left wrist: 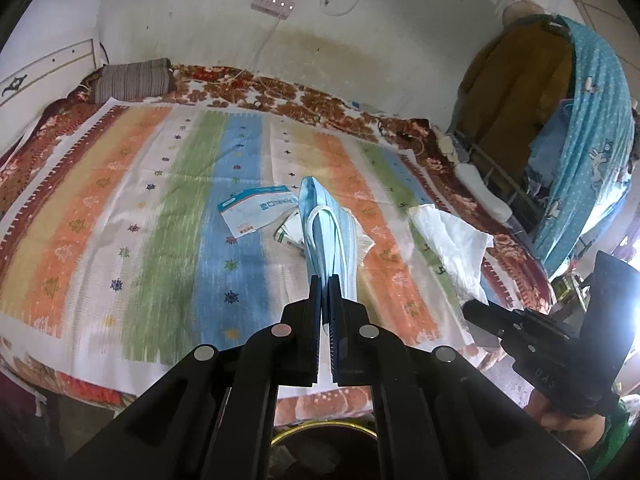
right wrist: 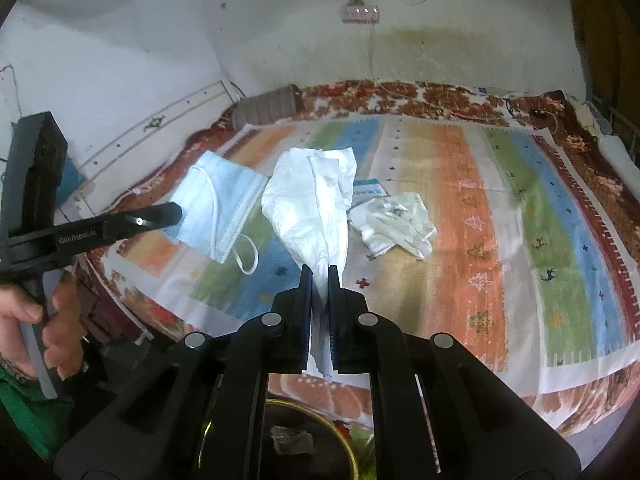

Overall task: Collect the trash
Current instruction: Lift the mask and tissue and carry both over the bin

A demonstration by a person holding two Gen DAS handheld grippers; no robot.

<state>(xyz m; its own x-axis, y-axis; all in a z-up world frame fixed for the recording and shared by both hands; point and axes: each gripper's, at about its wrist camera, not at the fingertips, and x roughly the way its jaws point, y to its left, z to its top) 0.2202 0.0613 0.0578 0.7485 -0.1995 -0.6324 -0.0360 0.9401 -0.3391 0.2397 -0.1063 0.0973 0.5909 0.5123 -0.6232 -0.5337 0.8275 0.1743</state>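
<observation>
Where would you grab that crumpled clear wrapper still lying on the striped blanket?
Take the crumpled clear wrapper by its raised middle ridge, coming straight down from above. It lies low on the striped blanket, so a sideways approach would likely just push it along. Its edge lies on the mask packet, so pinch high to lift the wrapper alone. Both grippers are full now.

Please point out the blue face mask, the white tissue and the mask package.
blue face mask (left wrist: 326, 236): left wrist view, pleated body.
white tissue (right wrist: 316, 204): right wrist view, crumpled middle.
mask package (left wrist: 258, 212): left wrist view, printed front.
</observation>
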